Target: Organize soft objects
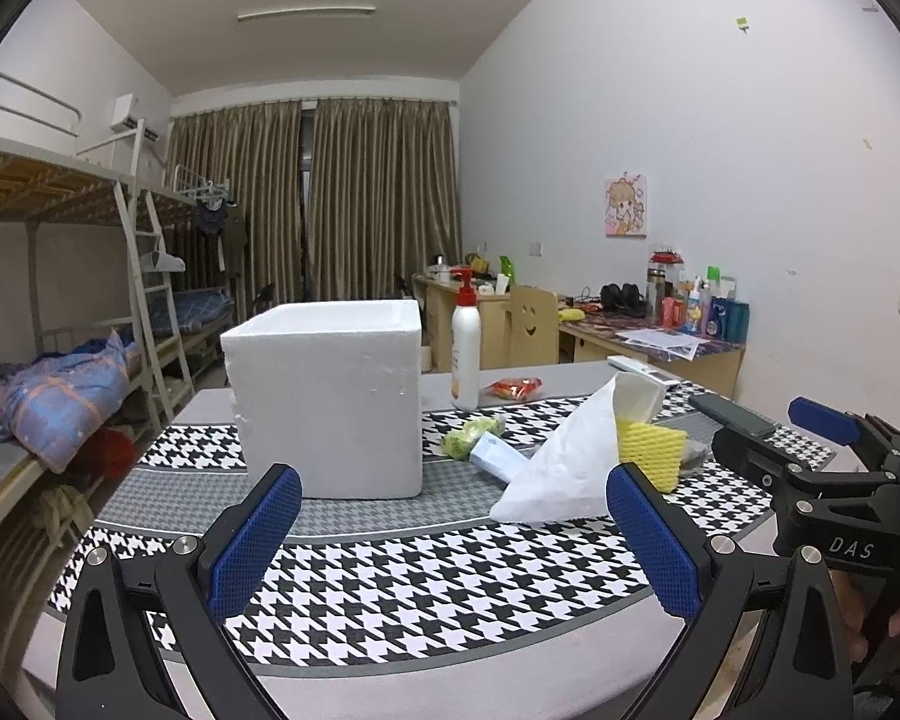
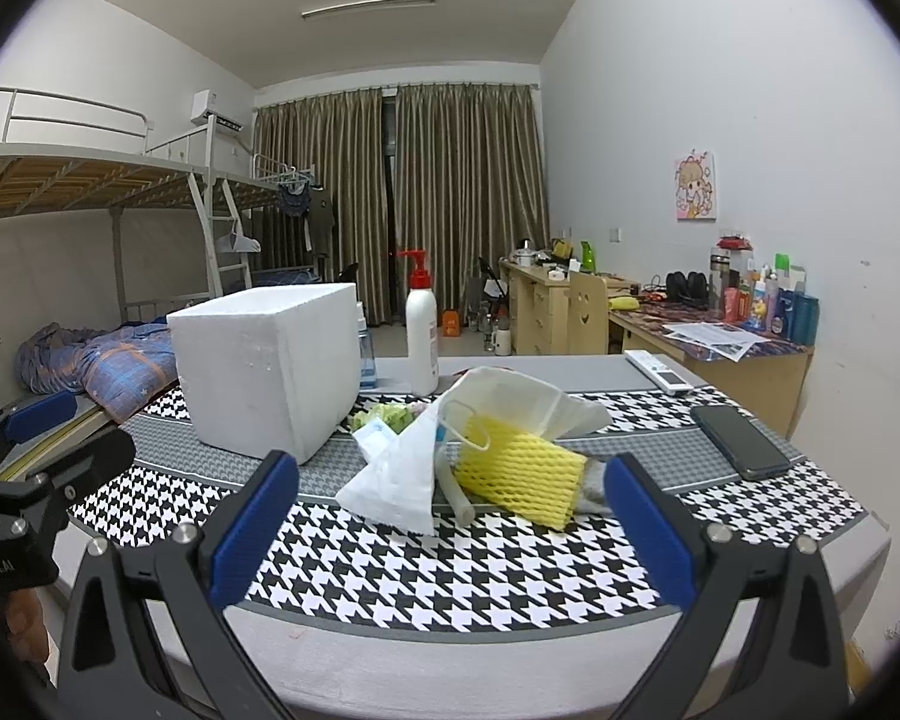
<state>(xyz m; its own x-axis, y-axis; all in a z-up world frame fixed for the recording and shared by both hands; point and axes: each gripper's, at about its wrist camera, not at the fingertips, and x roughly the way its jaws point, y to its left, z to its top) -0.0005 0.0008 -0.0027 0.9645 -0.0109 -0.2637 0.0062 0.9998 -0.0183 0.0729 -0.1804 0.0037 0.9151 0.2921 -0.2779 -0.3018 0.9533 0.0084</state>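
Both grippers hang at the near table edge, nothing gripped. Left gripper (image 1: 453, 531) spread wide, empty; right gripper (image 2: 450, 522) likewise wide apart and empty, pads blue. Just ahead on the houndstooth cloth (image 2: 450, 564) sits the soft pile: white tissue (image 2: 399, 480) peaked like a tent, yellow foam net (image 2: 519, 474) touching its right side, white mask (image 2: 510, 396) draped behind and over both. Pile lies straight ahead of the right gripper, roughly centred between its fingers; from the left gripper it lies ahead and off to the right, tissue (image 1: 561, 468) near the right finger. So right hand looks nearer and better lined up. Foam net's long axis runs left-right, tilted a bit toward the near right. A pale tube (image 2: 456, 492) lies against the tissue's base; may get snagged in a grab. Foam box (image 2: 264, 366) stands left of the pile and slightly farther, likely the drop spot, open top not visible from here. Green stuff (image 2: 390, 414) and a small packet (image 2: 375, 438) wedge between box and pile. Phone (image 2: 741, 441) lies well right, clear of the path. Farther back: pump bottle (image 2: 421, 336), remote (image 2: 657, 371), then desks, bunk beds, curtains.
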